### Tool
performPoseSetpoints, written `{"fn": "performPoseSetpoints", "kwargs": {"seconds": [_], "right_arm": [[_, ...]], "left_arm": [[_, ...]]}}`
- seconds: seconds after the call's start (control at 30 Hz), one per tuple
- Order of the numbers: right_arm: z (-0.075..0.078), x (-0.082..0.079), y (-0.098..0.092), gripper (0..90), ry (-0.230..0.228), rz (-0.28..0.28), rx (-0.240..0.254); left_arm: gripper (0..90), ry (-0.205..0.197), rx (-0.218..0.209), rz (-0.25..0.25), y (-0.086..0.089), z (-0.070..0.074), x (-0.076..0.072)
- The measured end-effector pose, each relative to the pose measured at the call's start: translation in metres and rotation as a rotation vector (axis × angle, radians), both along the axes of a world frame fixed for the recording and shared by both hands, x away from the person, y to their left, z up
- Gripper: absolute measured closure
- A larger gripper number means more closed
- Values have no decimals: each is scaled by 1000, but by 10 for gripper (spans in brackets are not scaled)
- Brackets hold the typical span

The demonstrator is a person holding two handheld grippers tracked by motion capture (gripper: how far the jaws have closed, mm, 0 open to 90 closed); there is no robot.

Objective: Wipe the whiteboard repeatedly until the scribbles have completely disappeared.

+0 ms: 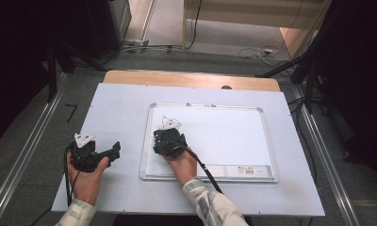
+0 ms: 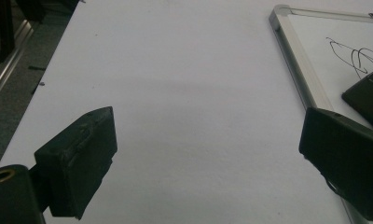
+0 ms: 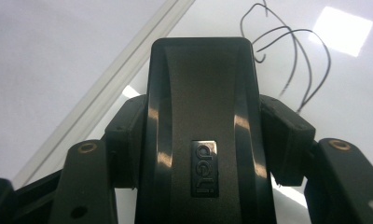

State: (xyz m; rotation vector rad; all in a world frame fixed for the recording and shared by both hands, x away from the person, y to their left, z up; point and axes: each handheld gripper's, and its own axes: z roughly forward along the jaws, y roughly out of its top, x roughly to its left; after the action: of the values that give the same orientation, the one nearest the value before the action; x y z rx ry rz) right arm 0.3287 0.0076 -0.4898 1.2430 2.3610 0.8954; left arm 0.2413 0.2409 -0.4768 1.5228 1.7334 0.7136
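Observation:
A white whiteboard [image 1: 266, 141] with a silver frame lies on the table. A thin black scribble [image 1: 170, 122] is drawn near its upper left corner. My right gripper [image 1: 167, 141] rests on the board just below the scribble, shut on a black eraser [image 3: 203, 116] with a small logo plate. In the right gripper view the eraser stands between both pads, with the scribble [image 3: 292, 60] beyond its top edge. My left gripper [image 1: 112, 151] lies left of the board, jaws open wide over bare table [image 2: 208, 126]. The left gripper view catches the board's frame [image 2: 296, 65] and the eraser [image 2: 369, 95].
The table [image 1: 120, 108] has a pale cover, and a wooden strip [image 1: 186, 79] shows at its far edge. A label strip [image 1: 245, 170] sits along the board's near rim. Metal rails [image 1: 31, 150] run along the floor on both sides, with cables [image 1: 257, 52] beyond.

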Motion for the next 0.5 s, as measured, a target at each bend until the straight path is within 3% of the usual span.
{"fn": "performPoseSetpoints", "kwargs": {"seconds": [0.3,0.5], "right_arm": [[0,-1,6,371,1,28,-2],[1,17,-10,371,1,-4,-5]], "left_arm": [[47,-1,-2,0,2,1,0],[46,0,-9,8,4,0,-2]]}}
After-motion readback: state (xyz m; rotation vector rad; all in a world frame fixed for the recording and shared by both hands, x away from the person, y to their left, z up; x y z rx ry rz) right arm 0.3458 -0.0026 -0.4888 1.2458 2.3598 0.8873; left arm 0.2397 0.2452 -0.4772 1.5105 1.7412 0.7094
